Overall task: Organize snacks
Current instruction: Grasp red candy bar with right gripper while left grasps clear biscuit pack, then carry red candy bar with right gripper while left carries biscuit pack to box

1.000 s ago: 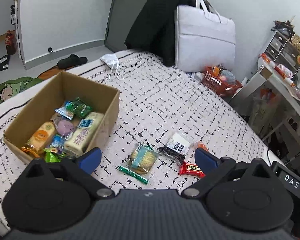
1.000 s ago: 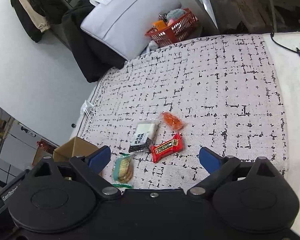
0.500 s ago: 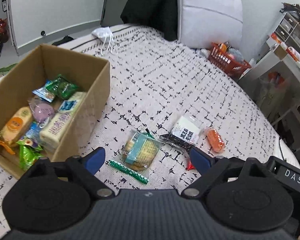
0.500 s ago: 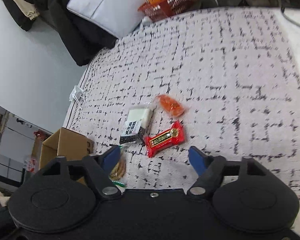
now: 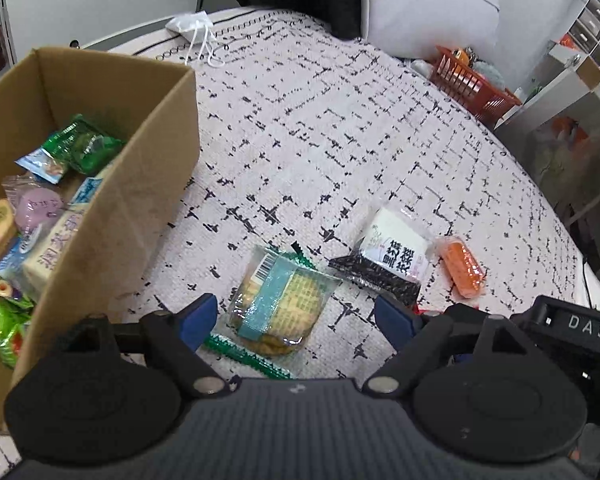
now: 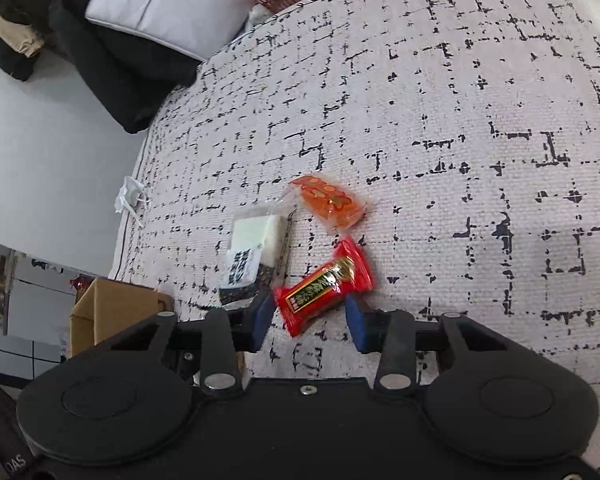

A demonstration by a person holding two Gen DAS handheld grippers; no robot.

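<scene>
The red candy (image 6: 325,285) lies on the bed cover (image 6: 440,120), right between the two blue fingers of the right gripper (image 6: 310,316). The jaws are closing in on it. The fingers are very near the wrapper on both sides, but I cannot tell if they press it yet.

Just past the red candy lies an orange snack (image 6: 330,202). Beside that is a white and black packet (image 6: 252,256). They almost touch each other.

The cracker pack (image 5: 282,304) lies on the cover between the fingers of the left gripper (image 5: 296,320). These jaws are wide apart and closing too. They do not touch the pack. A thin green stick packet (image 5: 244,354) pokes out from under the cracker pack, close to the left finger.

To the left stands a brown cardboard box (image 5: 152,184). It is open on top and has many snacks inside: green bags (image 5: 80,146), a purple one (image 5: 38,208) and a pale yellow bar (image 5: 56,248).

Far back on the bed are a white face mask (image 5: 190,26), a grey bag (image 5: 428,4) and a red basket (image 5: 470,84).
</scene>
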